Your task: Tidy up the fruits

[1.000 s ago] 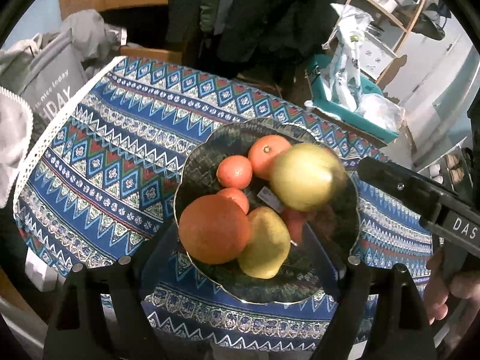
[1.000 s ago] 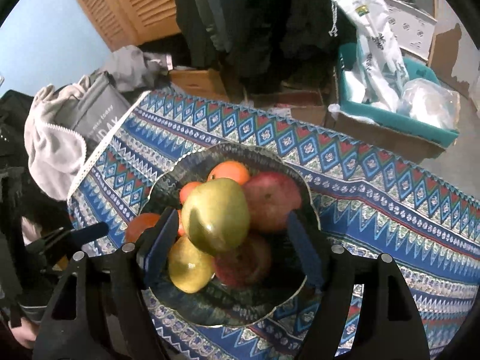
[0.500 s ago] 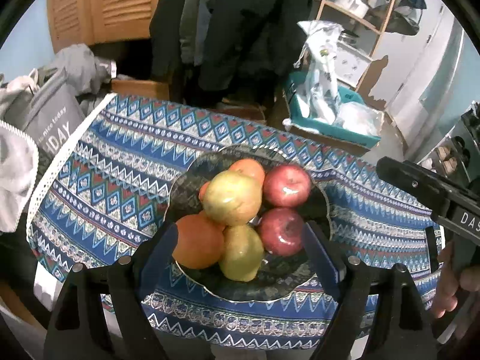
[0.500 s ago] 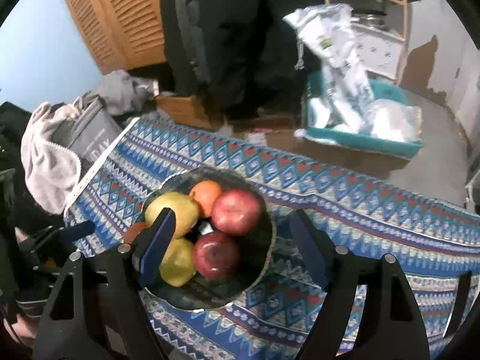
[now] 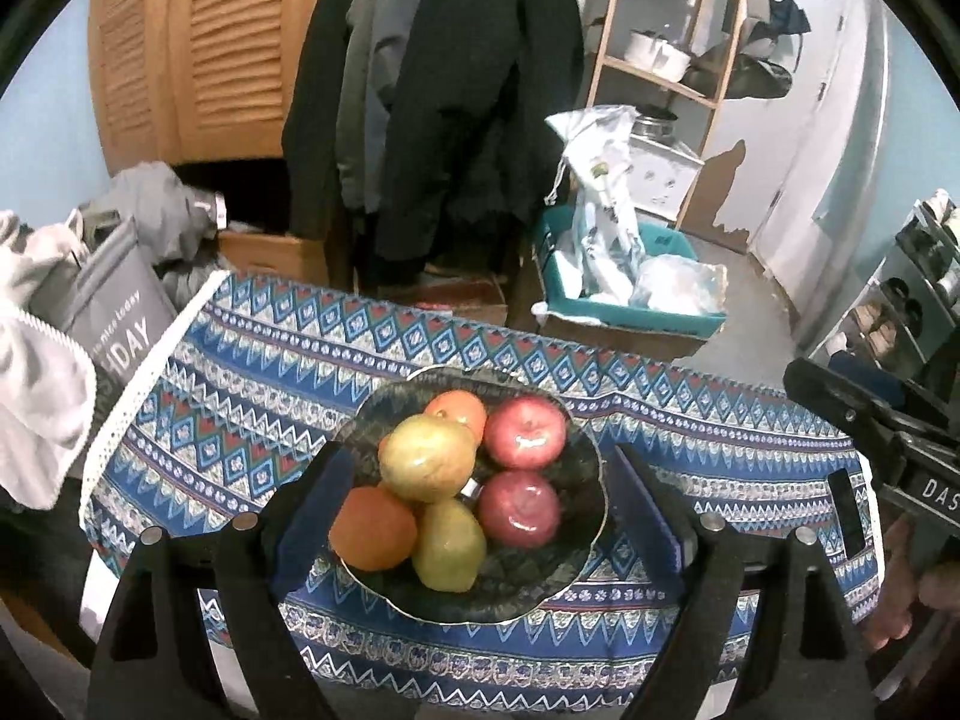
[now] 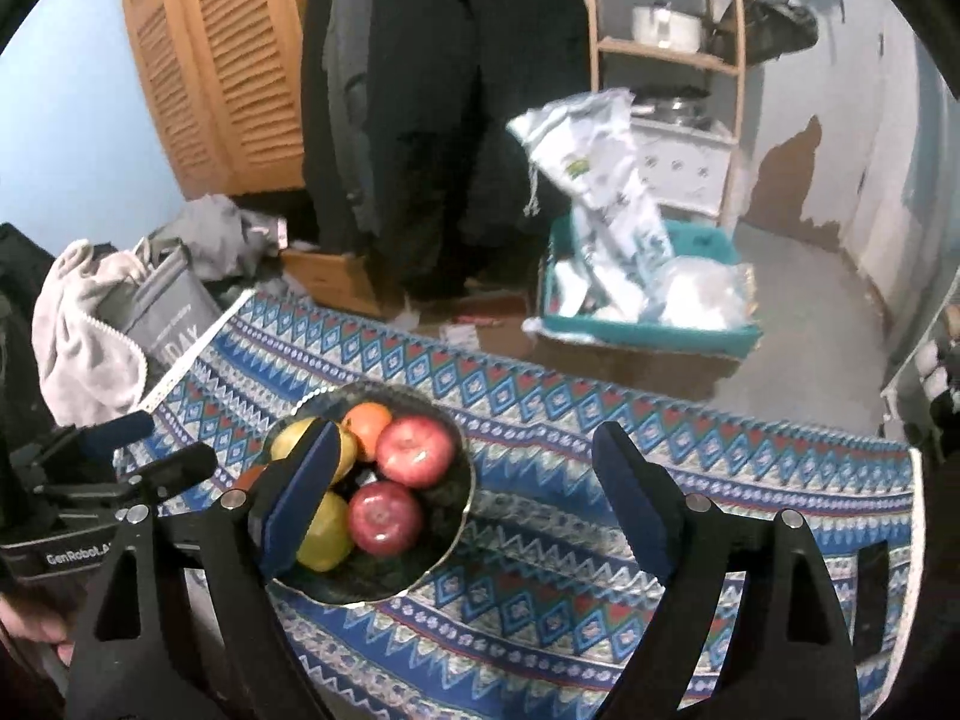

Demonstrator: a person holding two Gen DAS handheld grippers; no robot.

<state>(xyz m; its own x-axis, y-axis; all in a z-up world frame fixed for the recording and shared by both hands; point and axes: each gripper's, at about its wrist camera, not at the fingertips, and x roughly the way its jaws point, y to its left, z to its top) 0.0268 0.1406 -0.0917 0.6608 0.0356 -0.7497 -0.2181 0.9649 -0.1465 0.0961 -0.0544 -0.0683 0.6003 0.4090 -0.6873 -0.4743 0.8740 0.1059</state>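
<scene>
A dark patterned bowl (image 5: 540, 576) on the table holds the fruit: a yellow-green apple (image 5: 429, 450) on top, an orange (image 5: 372, 528), a yellow pear (image 5: 450, 546), two red apples (image 5: 525, 432) (image 5: 519, 507) and a tangerine (image 5: 462, 411). My left gripper (image 5: 480, 456) hovers above the bowl, its jaws wide, opening slightly and touching nothing. My right gripper (image 6: 465, 429) hangs above and to the right of the bowl (image 6: 444, 546). Its jaws are opening and nothing is between them. One right finger (image 5: 840, 408) shows at the left wrist view's right edge.
A blue zigzag tablecloth (image 5: 240, 420) covers the table, with a lace edge on the left. A flat black object (image 5: 843, 510) lies near the right edge. On the floor beyond stand a teal bin (image 6: 648, 330) with bags, a cardboard box and a grey bag (image 5: 114, 324). Dark coats hang behind.
The yellow-green apple, between the right jaws a second ago, now rests on the pile. The right jaws have widened. Both grippers have risen and pulled back from the bowl.
</scene>
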